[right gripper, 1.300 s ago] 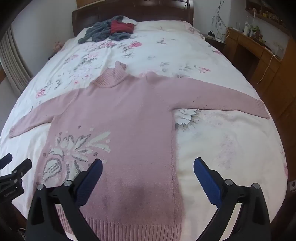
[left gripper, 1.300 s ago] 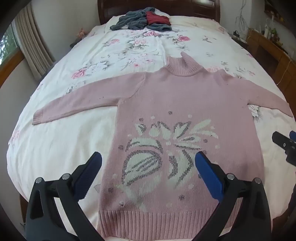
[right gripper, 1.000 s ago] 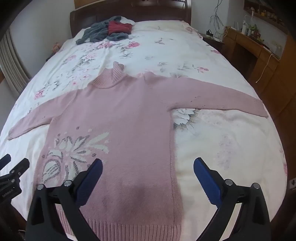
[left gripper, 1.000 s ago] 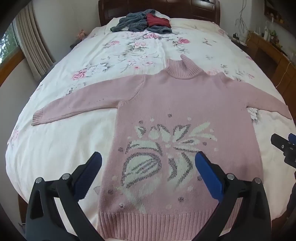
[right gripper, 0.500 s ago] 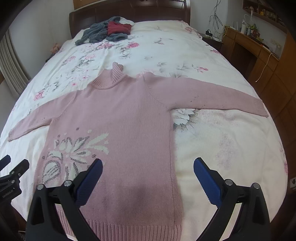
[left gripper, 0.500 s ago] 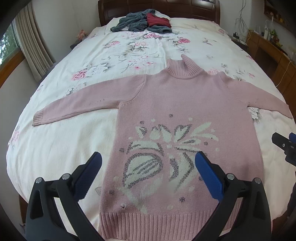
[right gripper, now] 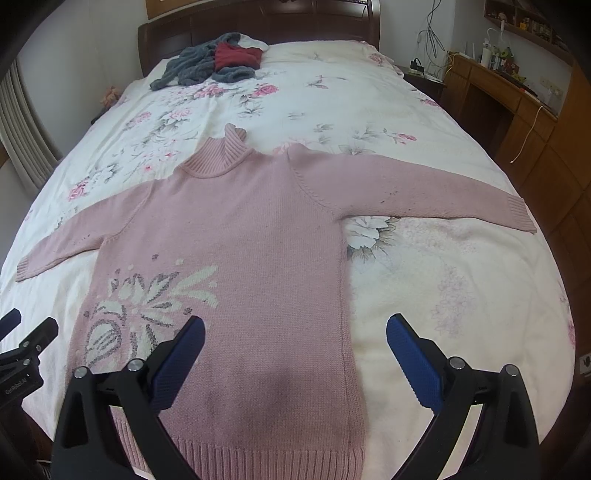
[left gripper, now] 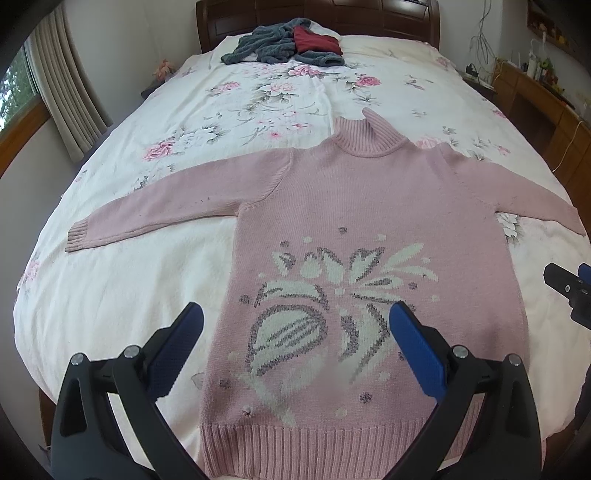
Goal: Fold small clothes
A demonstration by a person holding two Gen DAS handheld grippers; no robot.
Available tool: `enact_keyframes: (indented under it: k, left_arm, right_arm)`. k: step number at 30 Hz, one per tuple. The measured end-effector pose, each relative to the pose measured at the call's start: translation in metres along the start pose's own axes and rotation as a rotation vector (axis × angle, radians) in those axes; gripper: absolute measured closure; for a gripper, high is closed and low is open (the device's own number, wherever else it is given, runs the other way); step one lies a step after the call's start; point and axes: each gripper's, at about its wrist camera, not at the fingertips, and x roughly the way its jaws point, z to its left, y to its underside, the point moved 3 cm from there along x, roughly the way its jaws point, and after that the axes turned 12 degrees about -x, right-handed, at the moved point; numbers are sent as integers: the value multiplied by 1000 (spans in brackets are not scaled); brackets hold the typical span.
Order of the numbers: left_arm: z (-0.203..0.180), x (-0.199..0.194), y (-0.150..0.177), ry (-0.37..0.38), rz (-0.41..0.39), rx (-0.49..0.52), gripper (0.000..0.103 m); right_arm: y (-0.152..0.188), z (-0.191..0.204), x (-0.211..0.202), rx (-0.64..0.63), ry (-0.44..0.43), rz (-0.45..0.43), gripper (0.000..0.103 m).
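A pink turtleneck sweater [left gripper: 369, 206] with a white and grey flower pattern lies flat and face up on the bed, both sleeves spread out sideways. In the right wrist view the same sweater [right gripper: 240, 236] fills the left and middle. My left gripper [left gripper: 293, 317] hovers open above the sweater's lower left part, holding nothing. My right gripper [right gripper: 295, 332] hovers open above the lower right edge of the body, also with nothing between its fingers. The right gripper's tip [left gripper: 569, 284] shows at the right edge of the left wrist view.
The bed [left gripper: 221, 103] has a white floral cover. A heap of grey and red clothes [left gripper: 288, 44] lies near the dark wooden headboard [left gripper: 317, 14]. A wooden desk [right gripper: 498, 92] stands to the right, curtains [left gripper: 62, 81] to the left.
Both grippers stay open and drift only slightly over the foot of the bed. The sweater has not moved.
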Motion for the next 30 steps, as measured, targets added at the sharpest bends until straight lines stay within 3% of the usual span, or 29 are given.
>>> enact_keyframes:
  k: [30]
  left_arm:
    - [2, 1, -2, -6, -4, -2, 3]
  right_arm:
    - [-2, 0, -2, 1, 0, -14, 4]
